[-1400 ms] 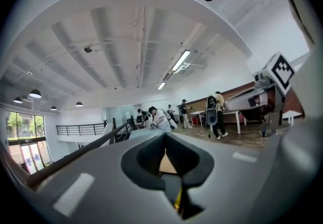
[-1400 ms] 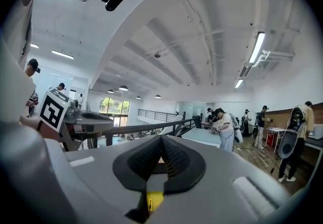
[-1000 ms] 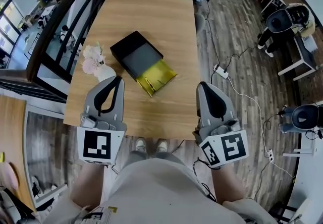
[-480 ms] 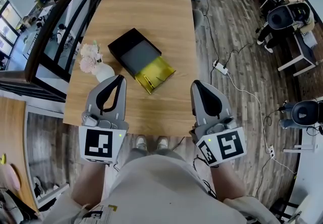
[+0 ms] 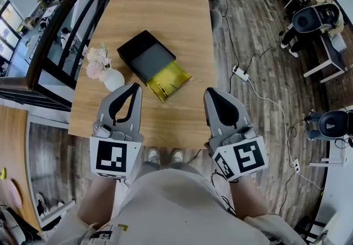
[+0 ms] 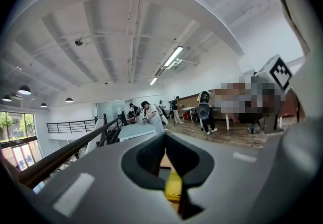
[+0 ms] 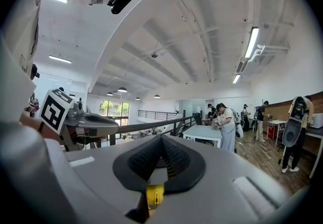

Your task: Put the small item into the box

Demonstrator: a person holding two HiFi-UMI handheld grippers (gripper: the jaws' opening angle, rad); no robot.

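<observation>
On the wooden table (image 5: 182, 23) an open black box (image 5: 146, 60) with a grey inside lies at an angle. A small shiny yellow item (image 5: 170, 81) lies flat against the box's near right side. My left gripper (image 5: 134, 86) hovers over the table's near left part, just short of the box, jaws shut and empty. My right gripper (image 5: 208, 92) is shut too, empty, near the table's right front corner. Through the shut left gripper (image 6: 165, 134) a strip of the yellow item (image 6: 174, 187) shows; the right gripper (image 7: 161, 138) likewise frames the yellow item (image 7: 154, 193).
A white vase of pale pink flowers (image 5: 103, 68) stands at the table's left edge, close to my left gripper. A black railing (image 5: 66, 23) runs along the left. Cables and a power strip (image 5: 240, 77) lie on the floor to the right.
Both grippers have drifted inward toward each other and slightly forward; the right one moved most, to the left. The box and yellow item have not moved.
</observation>
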